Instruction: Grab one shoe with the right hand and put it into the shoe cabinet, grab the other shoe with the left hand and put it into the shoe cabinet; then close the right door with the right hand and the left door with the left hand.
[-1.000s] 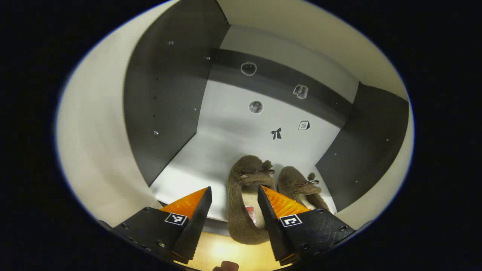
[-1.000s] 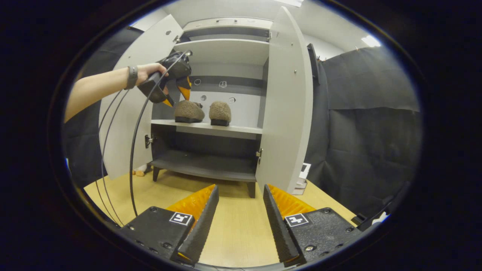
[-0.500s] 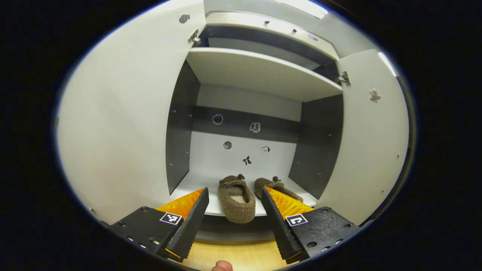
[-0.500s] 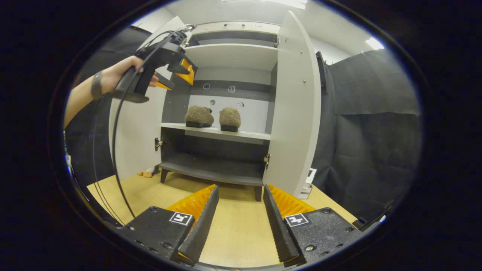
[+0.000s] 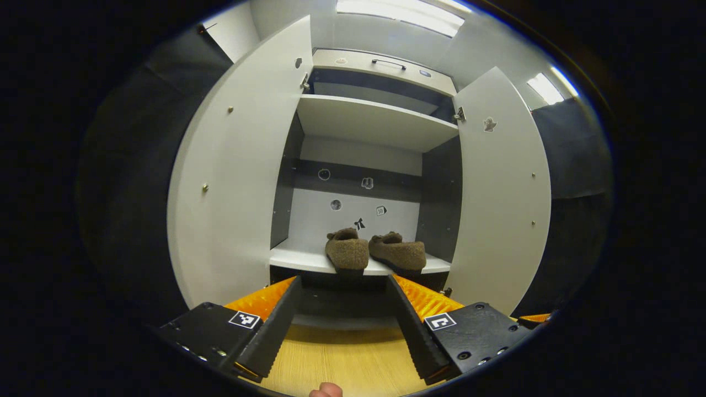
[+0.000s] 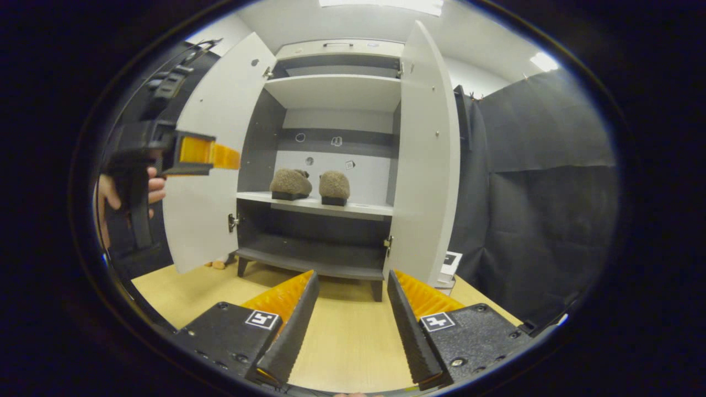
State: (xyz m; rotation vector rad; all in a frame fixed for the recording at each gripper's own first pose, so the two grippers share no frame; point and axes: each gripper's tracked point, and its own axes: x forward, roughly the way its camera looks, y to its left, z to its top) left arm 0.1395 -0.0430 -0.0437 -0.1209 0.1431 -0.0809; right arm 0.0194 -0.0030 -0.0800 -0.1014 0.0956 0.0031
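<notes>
Both shoes (image 5: 375, 252) rest side by side on the middle shelf (image 5: 309, 262) of the shoe cabinet (image 6: 331, 88), ahead of both tongs. Left gripper (image 5: 342, 322) and right gripper (image 6: 350, 325): spread, empty. Next step: swing the right door (image 6: 427, 165) closed, then the left door (image 6: 212, 165). Wooden floor (image 6: 342, 336); black cloth walls

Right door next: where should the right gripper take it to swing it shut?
Probably the free vertical edge of the right door, away from the hinges, coming from its outer face. It stands wide open, edge-on, and no handle is visible. The right gripper is open and empty.
</notes>
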